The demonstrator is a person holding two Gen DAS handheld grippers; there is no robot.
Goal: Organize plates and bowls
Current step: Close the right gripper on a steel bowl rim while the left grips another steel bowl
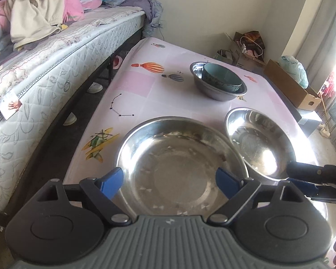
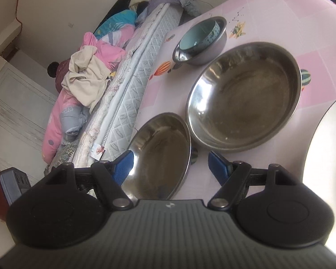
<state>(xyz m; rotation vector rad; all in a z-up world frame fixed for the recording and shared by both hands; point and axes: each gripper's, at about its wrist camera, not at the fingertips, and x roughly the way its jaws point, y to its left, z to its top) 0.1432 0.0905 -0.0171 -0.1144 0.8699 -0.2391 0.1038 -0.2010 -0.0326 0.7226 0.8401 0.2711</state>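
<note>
on the pink tablecloth (image 1: 168, 85), a teal bowl (image 1: 221, 76) sits inside a small steel bowl (image 1: 215, 89) at the far end. nearer, a wide steel pan (image 1: 179, 165) and a second steel bowl (image 1: 259, 141) stand side by side. a bed (image 1: 56, 67) runs beside the cloth. the left gripper (image 1: 170, 180) hangs over the pan, jaws apart and empty; the right gripper (image 2: 170, 165), jaws spread and empty, straddles a rim of the steel dish (image 2: 159, 154) nearest it.
</note>
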